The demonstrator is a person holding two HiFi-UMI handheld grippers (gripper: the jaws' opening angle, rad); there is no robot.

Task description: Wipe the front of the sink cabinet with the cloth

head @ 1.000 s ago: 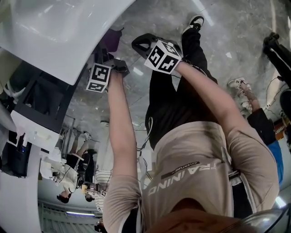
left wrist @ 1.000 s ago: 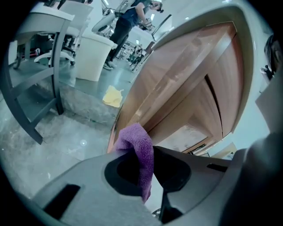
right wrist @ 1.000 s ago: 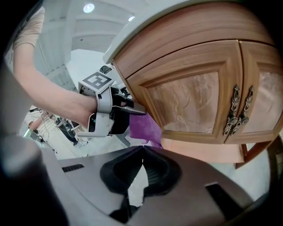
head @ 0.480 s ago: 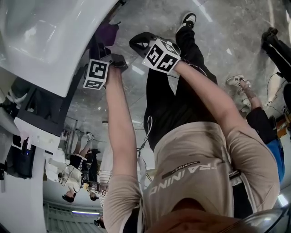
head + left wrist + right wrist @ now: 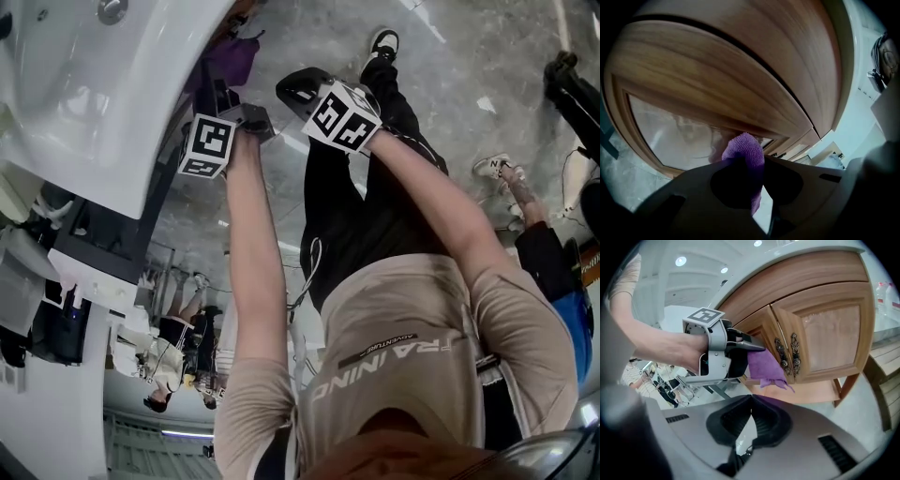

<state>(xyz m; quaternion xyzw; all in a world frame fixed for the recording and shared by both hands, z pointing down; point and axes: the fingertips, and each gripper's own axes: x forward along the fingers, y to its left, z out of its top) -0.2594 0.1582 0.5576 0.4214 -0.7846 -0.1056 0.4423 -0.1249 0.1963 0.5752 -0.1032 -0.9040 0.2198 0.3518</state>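
Note:
A purple cloth [image 5: 745, 151] is pinched in my left gripper [image 5: 745, 161], which is shut on it. The cloth's tip presses on the wooden sink cabinet front [image 5: 717, 70], at the edge of a door's frosted panel [image 5: 670, 131]. In the right gripper view the left gripper [image 5: 757, 348] holds the cloth [image 5: 766, 366] against the left door, beside the ornate handles [image 5: 786, 355]. In the head view the cloth [image 5: 230, 61] shows under the white sink [image 5: 94, 94]. My right gripper [image 5: 751, 401] is shut and empty, hovering apart from the cabinet.
The person's black-trousered legs [image 5: 356, 206] stand on the grey marble floor [image 5: 469, 75]. Other people's feet [image 5: 497, 173] are at the right. A wooden leg [image 5: 848, 380] stands under the cabinet's right side.
The left gripper with the cloth has shifted slightly along the cabinet under the sink rim. The right gripper has barely moved.

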